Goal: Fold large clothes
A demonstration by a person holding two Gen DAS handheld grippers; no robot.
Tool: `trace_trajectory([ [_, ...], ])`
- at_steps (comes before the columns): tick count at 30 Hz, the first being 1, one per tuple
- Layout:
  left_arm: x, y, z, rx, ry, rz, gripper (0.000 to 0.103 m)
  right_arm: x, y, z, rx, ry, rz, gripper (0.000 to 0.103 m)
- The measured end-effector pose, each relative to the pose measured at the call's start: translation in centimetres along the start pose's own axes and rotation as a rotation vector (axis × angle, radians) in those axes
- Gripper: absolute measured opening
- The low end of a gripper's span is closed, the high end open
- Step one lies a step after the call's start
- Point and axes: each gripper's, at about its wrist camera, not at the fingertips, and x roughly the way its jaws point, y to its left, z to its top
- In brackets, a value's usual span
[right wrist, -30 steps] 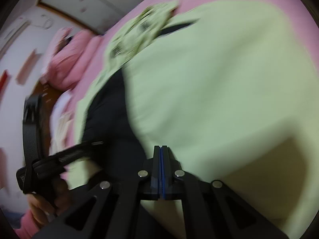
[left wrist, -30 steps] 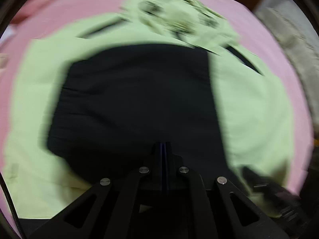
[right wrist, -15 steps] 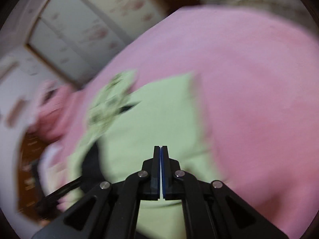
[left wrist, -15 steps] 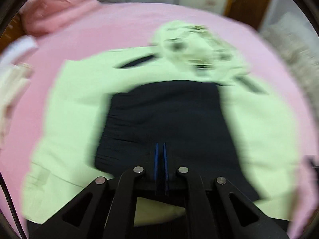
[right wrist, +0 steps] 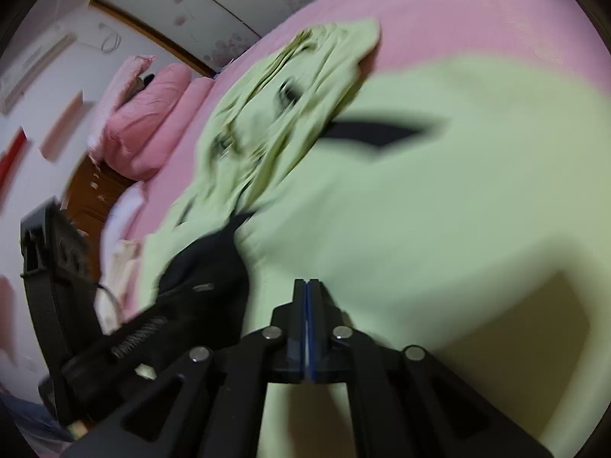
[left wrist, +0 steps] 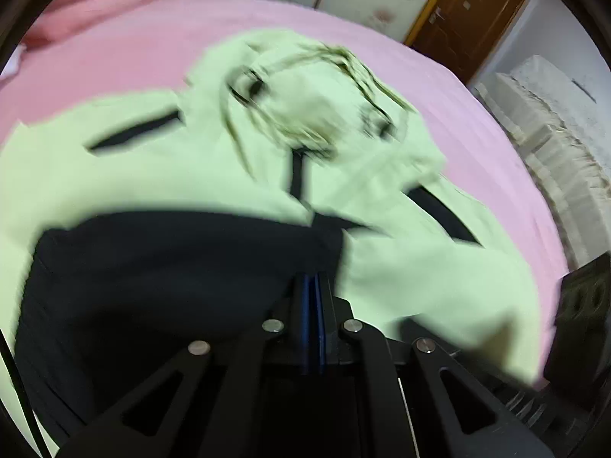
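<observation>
Left tongs [left wrist: 312,286]: my jaws are pressed together, blue pads meeting; the black panel [left wrist: 172,267] lies directly ahead and to the left of the tips. Whether cloth is pinched between them I cannot tell.
Right tongs [right wrist: 306,290]: jaws likewise clenched; pale green cloth sits ahead and to the right. No fabric shows between the pads.
Garment [right wrist: 439,191]: spread on the pink bed [left wrist: 133,49], its patterned hood [left wrist: 305,114] well beyond both tips.
Step in hand, my judgement: bringing a side over toward the middle.
Method advised: keep both tongs level, carry the edge straight across, lay it flat before easing off, smooth outward.
Risk: both views are blurred, so edges are uncertain.
Count: one garment, one hood, two tongs, one bed, pink pillows [right wrist: 152,126] stacked far left of my right tongs, number unclear.
</observation>
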Motion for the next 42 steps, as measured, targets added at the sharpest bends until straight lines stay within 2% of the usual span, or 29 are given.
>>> trace_trajectory([
  [1, 0.1, 1.1, 0.3, -0.009, -0.002, -0.008, 0.001, -1.0, -1.4, 0.6, 0.017, -0.022, -0.026, 0.0],
  [3, -0.5, 2.6, 0.9, -0.007, -0.02, 0.121, 0.001, -3.4, -4.5, 1.1, 0.094, -0.083, -0.048, 0.0],
  [4, -0.9, 3.7, 1.1, -0.006, -0.036, 0.166, 0.001, -5.0, -6.1, 1.1, 0.125, -0.136, -0.146, 0.0],
  [6, -1.6, 6.5, 1.6, -0.039, -0.047, 0.198, 0.001, -7.4, -7.6, 0.7, 0.13, -0.202, -0.256, 0.0],
  [7, -1.8, 8.0, 1.8, -0.056, -0.046, 0.206, 0.001, -8.7, -8.1, 0.5, 0.15, -0.244, -0.348, 0.0],
  [9, -2.1, 9.5, 2.2, -0.078, -0.038, 0.199, 0.001, -9.8, -8.6, 0.3, 0.187, -0.264, -0.395, 0.0],
  [11, -2.4, 9.7, 2.8, -0.1, -0.018, 0.201, 0.001, -10.3, -7.4, 0.3, 0.179, -0.274, -0.411, 0.0],
  [12, -2.5, 9.3, 3.2, -0.099, -0.015, 0.204, 0.001, -10.9, -6.7, 0.0, 0.16, -0.285, -0.399, 0.003],
  [14, -3.8, 7.4, 2.7, -0.084, -0.009, 0.158, 0.003, -10.7, -3.6, -0.7, 0.123, -0.273, -0.274, 0.005],
  [16, -4.9, 4.7, 1.3, -0.061, 0.019, 0.078, 0.007, -8.8, -1.0, -2.0, 0.128, -0.174, -0.118, 0.005],
  [19, -4.7, 1.0, -1.1, -0.042, 0.078, 0.011, 0.007, -5.1, 1.7, -4.8, 0.18, -0.039, 0.038, 0.005],
  [21, -3.9, -0.5, -2.4, -0.038, 0.118, 0.0, 0.007, -2.8, 2.7, -6.1, 0.175, 0.027, 0.008, 0.004],
  [23, -2.9, -1.4, -4.1, -0.004, 0.141, 0.035, 0.006, -2.1, 2.6, -6.5, 0.167, 0.035, -0.03, 0.0],
  [24, -2.7, -1.5, -4.5, 0.027, 0.128, 0.061, 0.003, -2.6, 2.1, -6.6, 0.173, 0.025, -0.028, 0.0],
  [28, -3.0, 1.4, -3.8, 0.044, 0.046, 0.153, 0.001, -7.1, -2.9, -5.7, 0.202, -0.114, -0.174, 0.0],
  [29, -3.6, 2.7, -3.2, 0.035, 0.033, 0.202, 0.001, -8.6, -4.6, -5.6, 0.233, -0.141, -0.27, 0.0],
  [30, -3.7, 4.3, -2.8, 0.029, 0.023, 0.317, 0.001, -10.3, -6.4, -5.6, 0.261, -0.171, -0.295, 0.0],
  [31, -3.9, 5.6, -2.5, 0.017, 0.018, 0.368, 0.001, -11.0, -7.1, -5.8, 0.286, -0.186, -0.272, 0.0],
  [32, -4.2, 7.4, -2.1, -0.028, 0.021, 0.321, 0.001, -11.9, -8.0, -5.7, 0.318, -0.197, -0.289, 0.0],
  [33, -4.6, 9.0, -1.8, -0.098, 0.029, 0.233, 0.001, -12.8, -8.4, -5.5, 0.323, -0.199, -0.326, 0.0],
  [34, -4.9, 9.7, -1.5, -0.139, 0.035, 0.191, 0.001, -13.0, -8.1, -5.2, 0.305, -0.195, -0.348, 0.0],
  [36, -5.2, 9.6, -1.4, -0.138, 0.044, 0.195, 0.001, -13.8, -6.8, -5.3, 0.27, -0.2, -0.368, 0.0],
  [37, -5.6, 9.0, -1.4, -0.13, 0.043, 0.201, 0.001, -14.0, -6.0, -5.0, 0.253, -0.209, -0.321, 0.003],
  [38, -6.2, 8.1, -1.4, -0.131, 0.034, 0.175, 0.001, -14.0, -5.0, -5.2, 0.244, -0.214, -0.257, 0.003],
  [39, -7.0, 6.9, -1.6, -0.132, 0.027, 0.116, 0.001, -13.7, -3.8, -5.6, 0.239, -0.204, -0.163, 0.003],
  [41, -7.5, 4.2, -2.3, -0.121, 0.036, 0.019, 0.001, -11.2, -0.9, -6.5, 0.24, -0.138, -0.041, 0.003],
  [42, -7.8, 2.9, -2.8, -0.108, 0.05, -0.013, 0.001, -9.4, 0.6, -7.2, 0.248, -0.075, 0.008, 0.003],
])
